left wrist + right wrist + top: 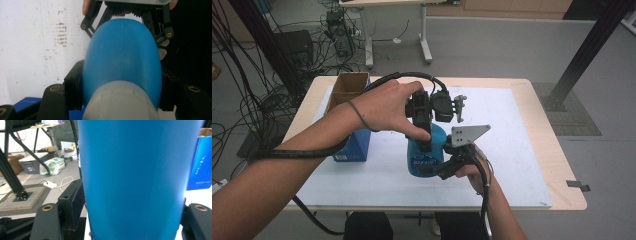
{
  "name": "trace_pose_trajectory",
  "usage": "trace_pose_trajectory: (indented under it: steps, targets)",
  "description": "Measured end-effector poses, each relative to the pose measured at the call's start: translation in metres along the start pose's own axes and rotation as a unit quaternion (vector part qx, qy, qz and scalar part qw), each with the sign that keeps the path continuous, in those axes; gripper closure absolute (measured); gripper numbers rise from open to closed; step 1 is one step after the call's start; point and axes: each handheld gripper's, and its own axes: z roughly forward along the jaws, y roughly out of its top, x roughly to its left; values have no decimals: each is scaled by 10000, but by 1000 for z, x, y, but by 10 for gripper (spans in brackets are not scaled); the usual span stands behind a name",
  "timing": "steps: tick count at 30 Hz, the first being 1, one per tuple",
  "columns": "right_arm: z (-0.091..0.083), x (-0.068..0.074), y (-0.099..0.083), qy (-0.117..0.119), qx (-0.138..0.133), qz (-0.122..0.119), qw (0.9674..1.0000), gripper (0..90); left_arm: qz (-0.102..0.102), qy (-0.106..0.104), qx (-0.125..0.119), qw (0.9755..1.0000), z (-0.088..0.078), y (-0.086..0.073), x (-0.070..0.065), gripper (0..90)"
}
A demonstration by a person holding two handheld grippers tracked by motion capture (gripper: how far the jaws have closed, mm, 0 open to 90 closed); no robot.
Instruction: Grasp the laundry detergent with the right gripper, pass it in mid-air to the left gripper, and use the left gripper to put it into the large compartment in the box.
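A blue bottle (427,156) stands upright on the white mat (512,150) near the middle of the table. My left gripper (425,142) comes down from above and is shut on the bottle's shoulder, just under its pale grey cap (122,100). In the left gripper view the blue bottle (122,57) sits squeezed between the two black pads (73,92). My right gripper (439,167) reaches in level from the near right, around the lower body. In the right gripper view the bottle (135,177) stands between the jaws, and the left pad (72,205) sits just off its side.
An open blue cardboard box (349,115) stands at the left of the mat, close to my left forearm. The wooden table edge (562,165) runs along the right. A black frame post (582,55) rises beyond the far right corner, and cables lie on the floor at the left.
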Motion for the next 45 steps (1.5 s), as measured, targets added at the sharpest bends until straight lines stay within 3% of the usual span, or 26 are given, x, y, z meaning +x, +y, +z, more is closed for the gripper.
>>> trace_pose_trajectory:
  steps: [7,18,38,45]
  targets:
    - [4,8,-6,-183,-99,226,9995,179,15,6,9,10000,1,2,-1,381]
    - [-1,13,-9,-314,-167,180,9992,7,-21,30,-66,10000,-4,-1,-2,381]
    - [-7,16,-11,-488,-190,129,9985,9,-84,22,-53,9999,-9,-4,0,380]
    - [-7,16,-12,-507,-224,155,9983,11,-120,90,-180,9997,-31,-11,0,380]
